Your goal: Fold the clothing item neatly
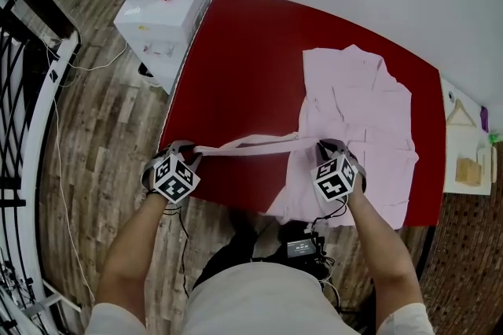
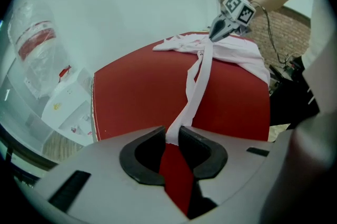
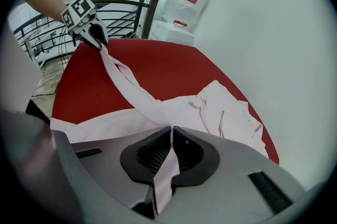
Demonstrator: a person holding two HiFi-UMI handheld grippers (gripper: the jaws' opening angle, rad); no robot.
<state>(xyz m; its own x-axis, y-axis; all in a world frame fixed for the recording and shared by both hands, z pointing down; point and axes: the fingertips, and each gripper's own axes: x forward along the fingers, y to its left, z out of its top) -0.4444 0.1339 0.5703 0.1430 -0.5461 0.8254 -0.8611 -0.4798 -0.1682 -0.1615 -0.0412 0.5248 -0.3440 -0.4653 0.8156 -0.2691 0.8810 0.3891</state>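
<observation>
A pale pink shirt (image 1: 357,129) lies spread on the right half of the red table (image 1: 236,66). One long sleeve (image 1: 251,145) is stretched taut to the left along the table's near edge. My left gripper (image 1: 189,152) is shut on the sleeve's end; in the left gripper view the sleeve (image 2: 197,86) runs out from between the jaws of that gripper (image 2: 172,136). My right gripper (image 1: 330,146) is shut on the shirt where the sleeve meets the body, and in the right gripper view pink cloth (image 3: 221,107) is pinched between the jaws of that gripper (image 3: 171,131).
A white water dispenser (image 1: 161,3) with a bottle stands off the table's far left corner. A black railing (image 1: 23,74) runs along the left. A white shelf (image 1: 468,160) with wooden pieces sits to the right of the table. The shirt's hem hangs over the near edge.
</observation>
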